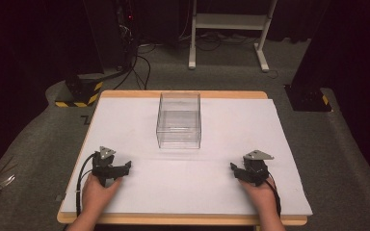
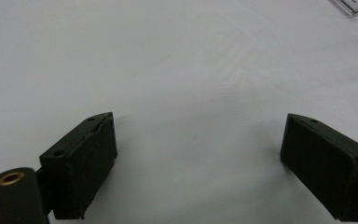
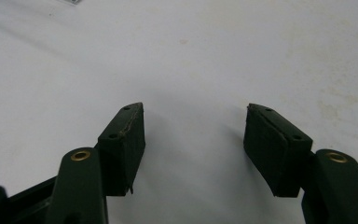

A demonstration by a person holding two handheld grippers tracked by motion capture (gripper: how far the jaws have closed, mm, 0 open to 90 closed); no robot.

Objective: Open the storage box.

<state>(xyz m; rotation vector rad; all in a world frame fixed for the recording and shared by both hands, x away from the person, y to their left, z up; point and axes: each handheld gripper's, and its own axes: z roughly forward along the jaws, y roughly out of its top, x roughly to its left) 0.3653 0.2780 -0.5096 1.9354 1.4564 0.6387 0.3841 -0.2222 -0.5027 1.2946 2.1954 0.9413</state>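
Grippers low on your white table (image 1: 221, 192): left gripper (image 1: 125, 166) jaws spread wide, right gripper (image 1: 234, 169) parted, both empty. Clear box (image 1: 178, 120) sits well ahead, between them.

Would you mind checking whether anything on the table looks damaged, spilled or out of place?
Nothing much stands out. The clear box stands upright and square on the white sheet. Both tools, left and right, rest open. The sheet shows only faint smudges.

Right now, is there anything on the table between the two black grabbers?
No. In the high view, the stretch of white table between the left gripper and the right gripper is bare. The clear box stands farther back, not between them.
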